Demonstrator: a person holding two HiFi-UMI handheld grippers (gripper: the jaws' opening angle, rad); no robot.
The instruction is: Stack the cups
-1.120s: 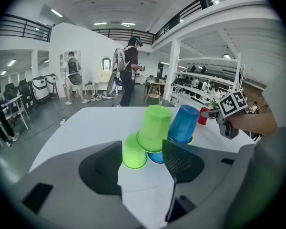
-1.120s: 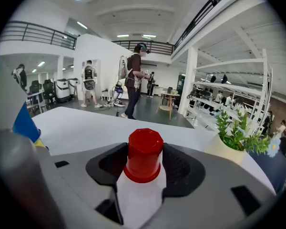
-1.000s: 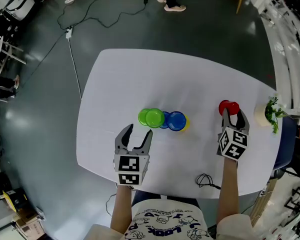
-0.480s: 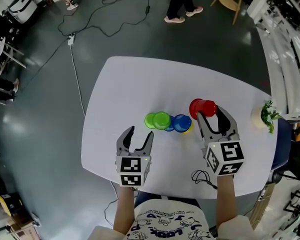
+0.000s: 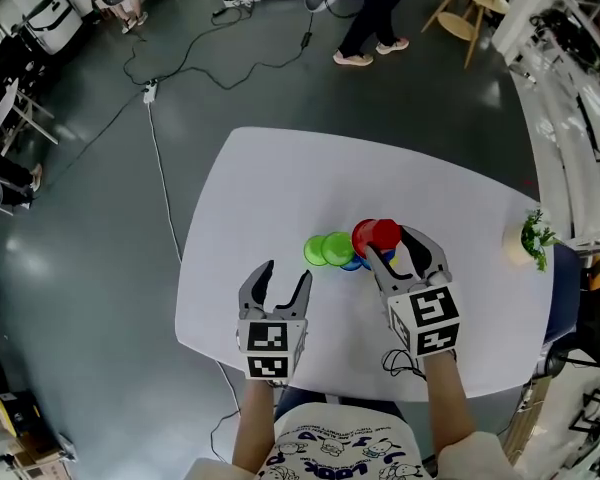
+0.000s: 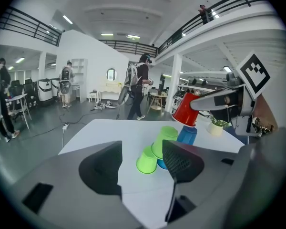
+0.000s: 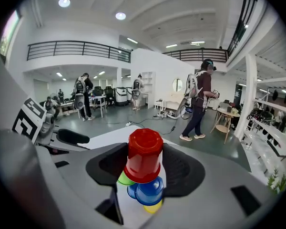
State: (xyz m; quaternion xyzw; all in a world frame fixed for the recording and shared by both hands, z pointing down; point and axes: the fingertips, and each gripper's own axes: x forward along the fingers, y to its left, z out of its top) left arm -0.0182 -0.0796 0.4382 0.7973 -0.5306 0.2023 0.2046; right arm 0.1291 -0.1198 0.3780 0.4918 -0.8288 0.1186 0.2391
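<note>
The left gripper (image 5: pixel 280 278) waits wide open, holding nothing. Two green cups (image 5: pixel 320 250) sit upside down on the white table (image 5: pixel 270 178). The right gripper (image 5: pixel 392 245) squeezes the red cup (image 5: pixel 376 235), upside down, just above the blue cup (image 6: pixel 187 134), probably to drop it on top.

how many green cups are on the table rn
2. The left green cup sits at the left end of the cluster on the table. The second green cup is right beside it, next to a blue cup. Any nested inside others would be hidden.
</note>
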